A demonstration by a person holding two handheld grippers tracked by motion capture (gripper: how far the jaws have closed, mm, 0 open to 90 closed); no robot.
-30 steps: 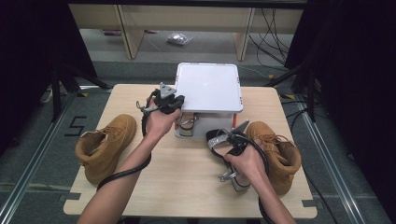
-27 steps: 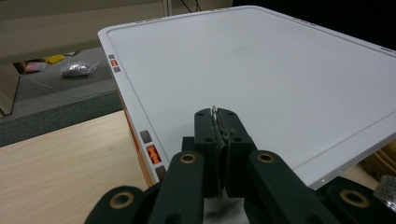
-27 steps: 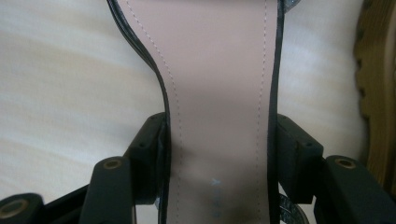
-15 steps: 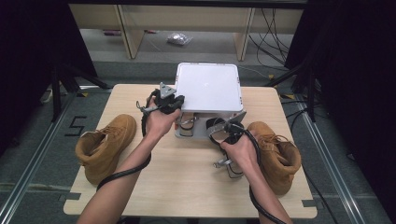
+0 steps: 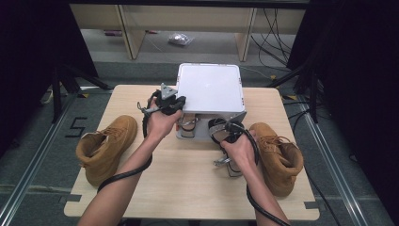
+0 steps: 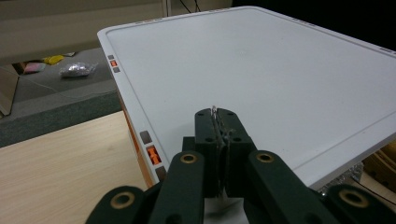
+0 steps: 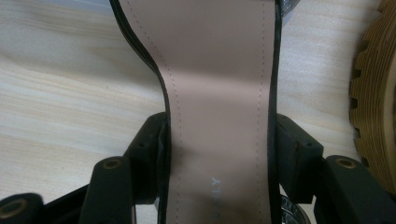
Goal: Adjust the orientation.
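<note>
The sandal (image 7: 219, 93), a black-edged shoe with a tan stitched insole, sits between the right tongs (image 7: 219, 154), whose jaws stand wide and clasp its narrow waist from both sides; in the high view it is at the front edge of the white shoe box (image 5: 209, 87), which is at the desk's (image 5: 188, 183) far middle. Over the last second the right tongs (image 5: 225, 134) have carried it from the open desk beside the right boot (image 5: 277, 157) up to the box's mouth, so by my reading the shoe is about to go in beside its mate (image 5: 188, 126). The left tongs (image 6: 219, 140) are closed on a thin edge, seemingly the lid's lip, and have kept still, holding the lid up. The right gripper view shows the grip itself and the boot's lugged sole (image 7: 373, 93) close by; the left gripper view shows the lid's broad top (image 6: 261, 70); the high view alone gives the layout, with the left boot (image 5: 103, 148) well apart.
</note>
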